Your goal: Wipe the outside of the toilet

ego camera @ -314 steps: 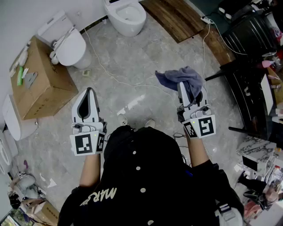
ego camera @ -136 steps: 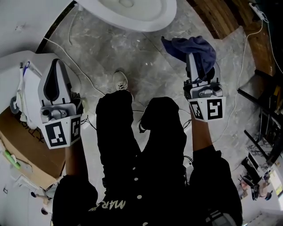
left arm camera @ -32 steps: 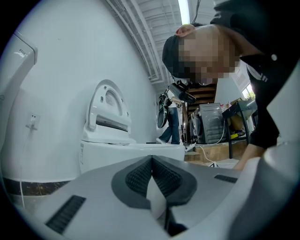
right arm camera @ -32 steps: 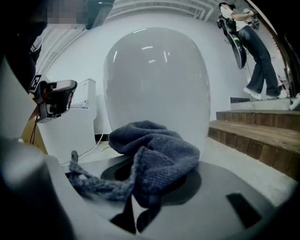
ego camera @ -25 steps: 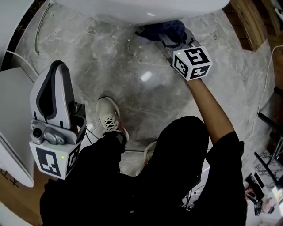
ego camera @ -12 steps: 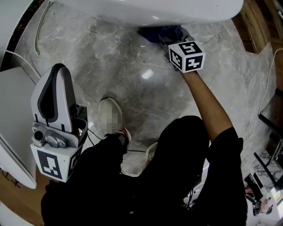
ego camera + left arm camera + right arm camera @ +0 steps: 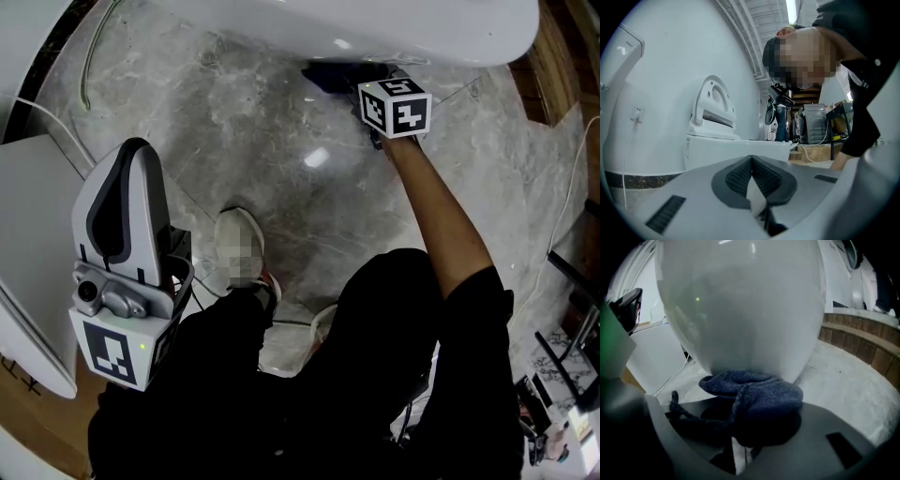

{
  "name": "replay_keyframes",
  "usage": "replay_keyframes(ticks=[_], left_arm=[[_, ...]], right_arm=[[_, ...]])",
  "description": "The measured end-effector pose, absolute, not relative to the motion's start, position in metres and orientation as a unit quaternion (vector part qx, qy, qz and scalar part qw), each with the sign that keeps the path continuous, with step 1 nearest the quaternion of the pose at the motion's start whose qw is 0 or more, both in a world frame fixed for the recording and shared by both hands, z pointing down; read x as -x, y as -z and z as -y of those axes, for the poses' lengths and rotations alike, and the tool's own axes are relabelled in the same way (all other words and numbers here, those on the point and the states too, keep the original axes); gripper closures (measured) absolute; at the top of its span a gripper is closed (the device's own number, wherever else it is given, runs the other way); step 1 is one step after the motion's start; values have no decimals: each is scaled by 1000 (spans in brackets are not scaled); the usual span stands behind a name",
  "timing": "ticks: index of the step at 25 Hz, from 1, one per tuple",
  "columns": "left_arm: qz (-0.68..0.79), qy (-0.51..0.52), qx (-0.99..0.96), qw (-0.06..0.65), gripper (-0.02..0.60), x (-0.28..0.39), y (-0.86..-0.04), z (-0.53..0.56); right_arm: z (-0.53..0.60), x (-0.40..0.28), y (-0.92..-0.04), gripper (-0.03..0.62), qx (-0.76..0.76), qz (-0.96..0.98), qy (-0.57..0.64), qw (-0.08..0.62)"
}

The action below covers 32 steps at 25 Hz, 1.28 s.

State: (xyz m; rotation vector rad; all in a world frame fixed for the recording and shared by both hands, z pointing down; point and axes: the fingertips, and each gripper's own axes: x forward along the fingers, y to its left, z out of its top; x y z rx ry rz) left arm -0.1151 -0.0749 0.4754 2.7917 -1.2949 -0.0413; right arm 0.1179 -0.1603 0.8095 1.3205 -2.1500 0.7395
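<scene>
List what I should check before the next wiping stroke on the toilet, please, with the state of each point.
1. Grip on the cloth: ok. The right gripper is shut on it, and a thick fold sticks out past the jaws.
2. Cloth against the toilet: ok. The fold appears to press on the low outside of the bowl, near the floor.
3. Left gripper out of the way: ok. It is shut, empty and held off to the left.
4. Cable clear of the stroke: ok. It lies far to the left.
5. Which parts of the bowl are already clean: cannot tell.
</scene>
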Motion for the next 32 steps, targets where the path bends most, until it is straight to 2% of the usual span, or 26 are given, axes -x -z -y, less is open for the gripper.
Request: replay_keyframes(ticks=[6, 12, 20, 27, 32], left_arm=[[420, 17, -907, 33, 572, 115, -475, 74], [418, 21, -908, 29, 571, 109, -467, 70], [413, 22, -910, 17, 571, 101, -458, 59], [410, 17, -912, 11, 571, 92, -457, 52], [406, 21, -913, 5, 572, 85, -452, 48]], right_arm=[[162, -114, -819, 487, -473, 782, -269, 305], [147, -118, -805, 488, -453, 796, -243, 320], [118, -130, -728, 490, -442, 836, -205, 254], [93, -144, -626, 490, -423, 874, -141, 193], [91, -168, -549, 490, -419, 886, -92, 179]])
